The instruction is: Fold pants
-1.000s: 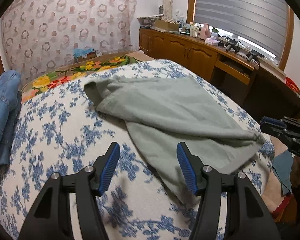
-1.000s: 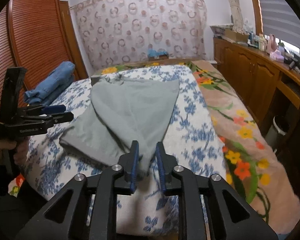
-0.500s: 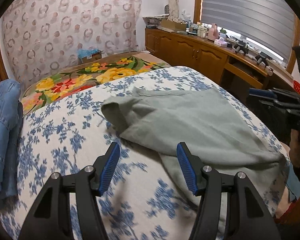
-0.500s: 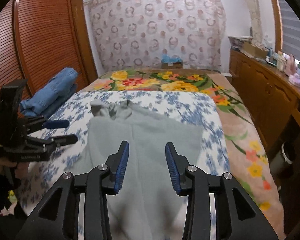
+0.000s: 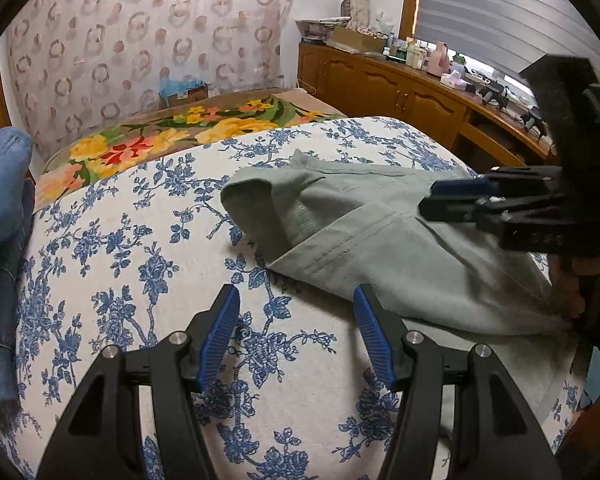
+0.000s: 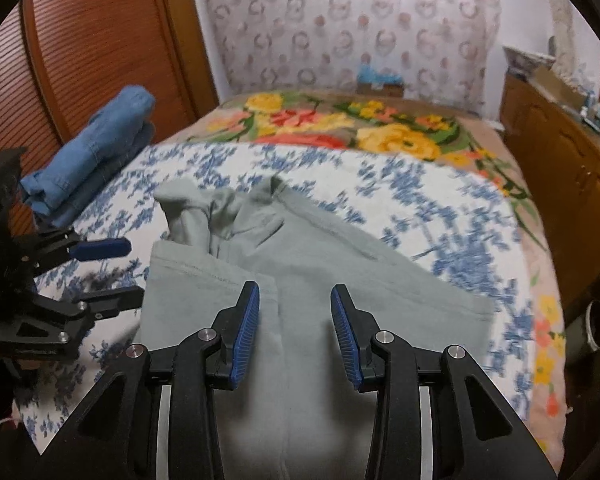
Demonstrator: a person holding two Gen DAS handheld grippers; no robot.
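From the left wrist, the left gripper (image 5: 296, 332) hangs released over the flowered bedspread (image 5: 112, 248), beside the grey-green pants (image 5: 380, 248) spread there. From the right wrist, the right gripper (image 6: 295, 332) hovers above the pants (image 6: 320, 264), jaws apart, grasping nothing.

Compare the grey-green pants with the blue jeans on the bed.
The grey-green pants lie spread loosely mid-bed with one end bunched up; the blue jeans sit folded in a compact stack at the bed's edge by the wooden door. The pants are pale grey-green, the jeans blue denim. The pants lie under the grippers; the jeans lie off to the side. Both rest on the floral bedspread.
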